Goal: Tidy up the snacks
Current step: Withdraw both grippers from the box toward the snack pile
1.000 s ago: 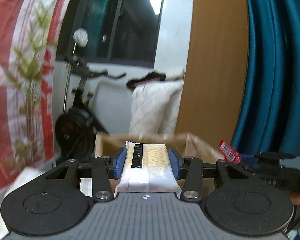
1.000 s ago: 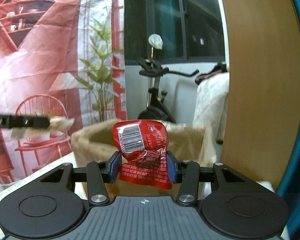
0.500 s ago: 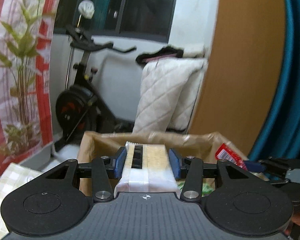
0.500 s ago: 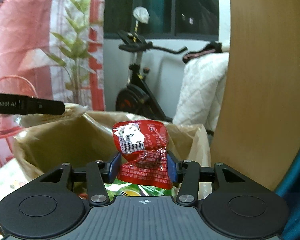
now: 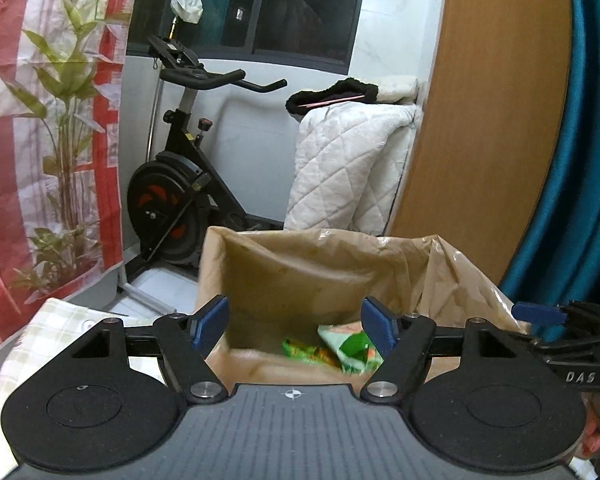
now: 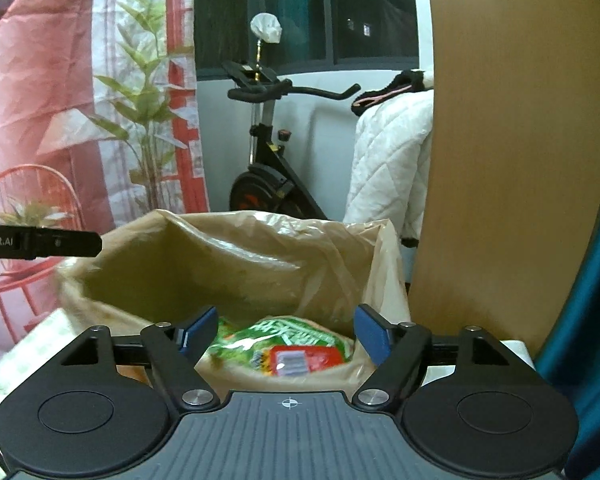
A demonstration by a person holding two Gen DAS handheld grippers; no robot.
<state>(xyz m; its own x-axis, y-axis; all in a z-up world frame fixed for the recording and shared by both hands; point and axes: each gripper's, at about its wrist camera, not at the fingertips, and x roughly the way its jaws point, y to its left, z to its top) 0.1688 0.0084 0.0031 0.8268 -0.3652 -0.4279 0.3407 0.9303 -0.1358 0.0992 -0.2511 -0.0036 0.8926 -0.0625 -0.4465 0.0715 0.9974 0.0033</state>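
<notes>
Showing only in the right view, red packet [image 6: 300, 361] tops green snacks [image 6: 276, 336].

Lined box at lower centre, room contents behind it.
Box [image 5: 300, 264] sits low in the middle of both wrist views; snack packets [image 6: 284, 344] lie inside at its bottom. Left gripper [image 5: 294, 326] and right gripper [image 6: 286, 332] hang over its near rim, side by side. Exercise bike [image 5: 180, 184] stands behind the box, centre left; quilt [image 5: 352, 168] right of the bike; wooden panel [image 5: 492, 112] further right; printed backdrop [image 5: 40, 120] at far left.
</notes>
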